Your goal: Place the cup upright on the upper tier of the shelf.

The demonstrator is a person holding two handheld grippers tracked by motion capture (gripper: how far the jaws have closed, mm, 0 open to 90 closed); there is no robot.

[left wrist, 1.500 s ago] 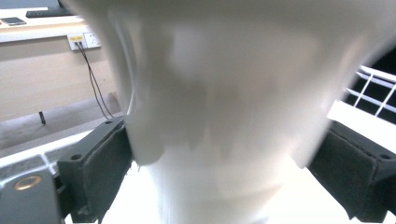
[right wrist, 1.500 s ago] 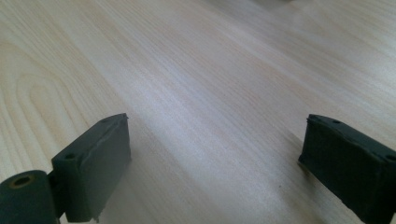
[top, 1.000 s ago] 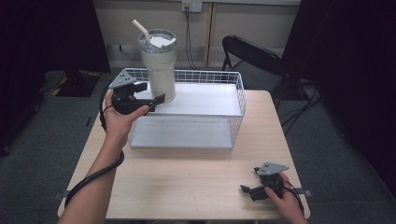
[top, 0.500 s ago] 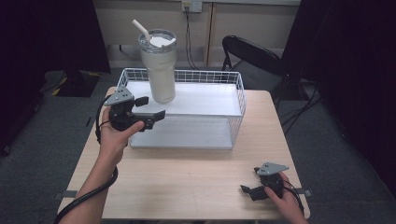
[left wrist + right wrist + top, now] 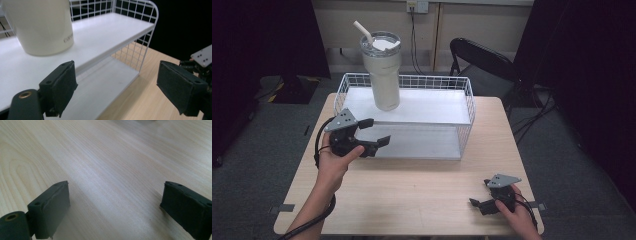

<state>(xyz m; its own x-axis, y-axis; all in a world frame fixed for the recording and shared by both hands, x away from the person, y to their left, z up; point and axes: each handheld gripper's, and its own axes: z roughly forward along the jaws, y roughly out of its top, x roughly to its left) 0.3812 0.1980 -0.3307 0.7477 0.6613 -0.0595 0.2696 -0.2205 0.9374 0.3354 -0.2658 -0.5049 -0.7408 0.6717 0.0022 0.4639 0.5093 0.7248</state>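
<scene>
One tumbler stands beyond the left tool's spread jaws.

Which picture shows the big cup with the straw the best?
The high view: the whole tumbler stands on the wire rack's top shelf, with lid and straw visible. The left gripper view gives just its lower body up close. The right gripper view looks at bare tabletop.

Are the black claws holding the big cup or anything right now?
No. The left gripper is open in front of the rack, apart from the cup. The right gripper is open over bare table.
</scene>
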